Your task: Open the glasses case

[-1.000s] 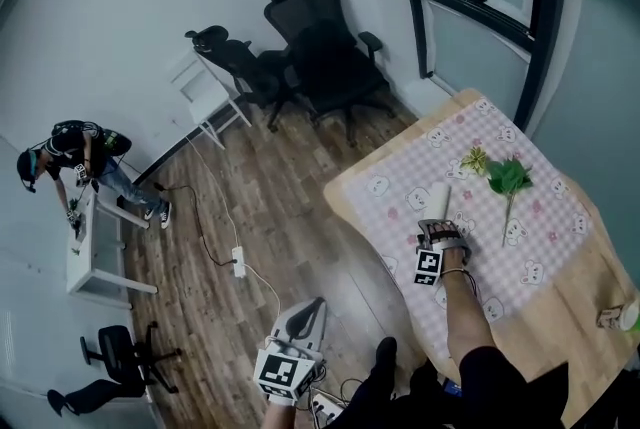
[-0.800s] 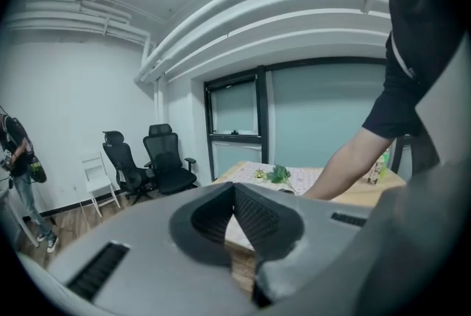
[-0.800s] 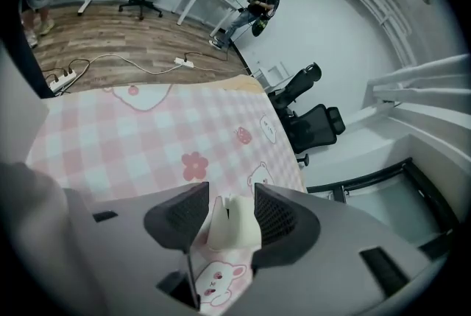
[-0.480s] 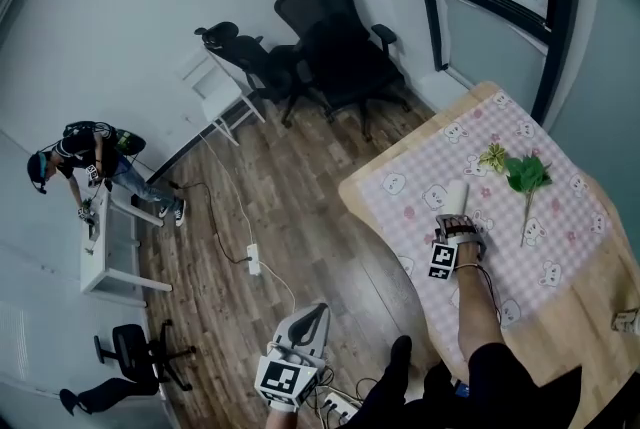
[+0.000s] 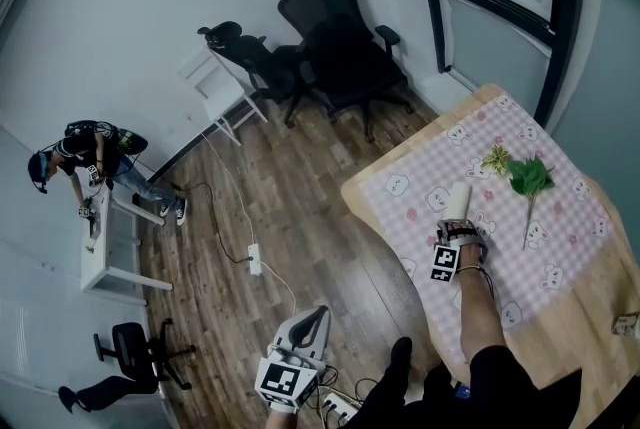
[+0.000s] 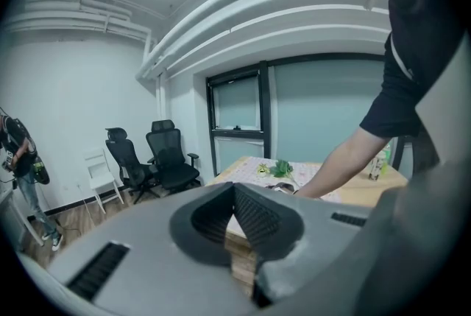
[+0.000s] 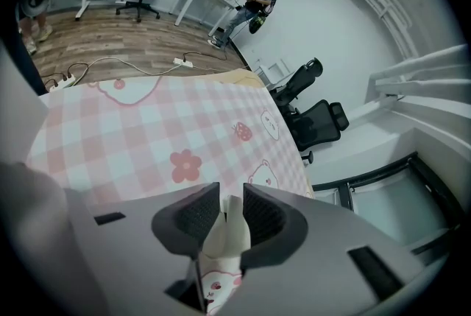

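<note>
The task is barely begun. The glasses case (image 5: 457, 199) lies on the table (image 5: 352, 189) near its left edge, and looks unopened. The right gripper (image 5: 456, 226) is over its near end, fingers (image 7: 196, 221) closing with the case's white end between them, touching both pads. The left gripper (image 5: 313, 315) hangs left of the table, fingers together and empty. Securing the case and lifting its lid remain.

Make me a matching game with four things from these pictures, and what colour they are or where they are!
Things:
1. glasses case
2. leafy sprig
3. office chair
4. left hand-held gripper

Matches:
A. black
B. green
C. held above the wooden floor
D. white, on the checked cloth

Pairs: 1-D, 2-B, 3-A, 4-C.
</note>
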`<action>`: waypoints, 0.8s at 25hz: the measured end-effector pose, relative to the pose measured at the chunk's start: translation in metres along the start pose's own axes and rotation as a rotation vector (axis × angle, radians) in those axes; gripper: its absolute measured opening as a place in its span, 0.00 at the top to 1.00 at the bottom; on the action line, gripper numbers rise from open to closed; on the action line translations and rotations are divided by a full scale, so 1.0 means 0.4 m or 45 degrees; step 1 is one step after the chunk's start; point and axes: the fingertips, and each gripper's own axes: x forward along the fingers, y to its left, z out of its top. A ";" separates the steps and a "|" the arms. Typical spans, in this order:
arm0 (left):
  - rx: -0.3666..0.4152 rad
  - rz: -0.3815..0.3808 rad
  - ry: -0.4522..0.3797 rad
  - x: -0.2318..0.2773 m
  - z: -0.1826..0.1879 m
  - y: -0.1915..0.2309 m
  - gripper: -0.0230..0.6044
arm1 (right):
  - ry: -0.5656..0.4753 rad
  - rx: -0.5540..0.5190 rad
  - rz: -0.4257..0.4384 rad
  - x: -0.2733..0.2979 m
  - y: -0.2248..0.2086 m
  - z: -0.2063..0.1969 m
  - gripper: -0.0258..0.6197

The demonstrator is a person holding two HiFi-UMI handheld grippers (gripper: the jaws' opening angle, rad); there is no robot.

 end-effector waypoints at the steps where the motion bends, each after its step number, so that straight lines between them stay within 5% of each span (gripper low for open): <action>1: 0.003 0.000 0.002 0.000 0.000 0.000 0.96 | -0.001 0.008 0.000 0.000 -0.002 -0.001 0.79; 7: -0.006 -0.005 0.012 -0.004 -0.003 -0.004 0.96 | -0.018 0.196 0.021 0.000 -0.019 0.003 0.79; 17: 0.022 -0.008 0.008 0.000 -0.018 -0.002 0.96 | -0.019 0.209 -0.024 -0.005 -0.031 -0.003 0.88; 20: -0.002 -0.012 0.016 0.004 -0.008 -0.012 0.96 | -0.070 0.384 -0.070 -0.028 -0.050 -0.005 0.88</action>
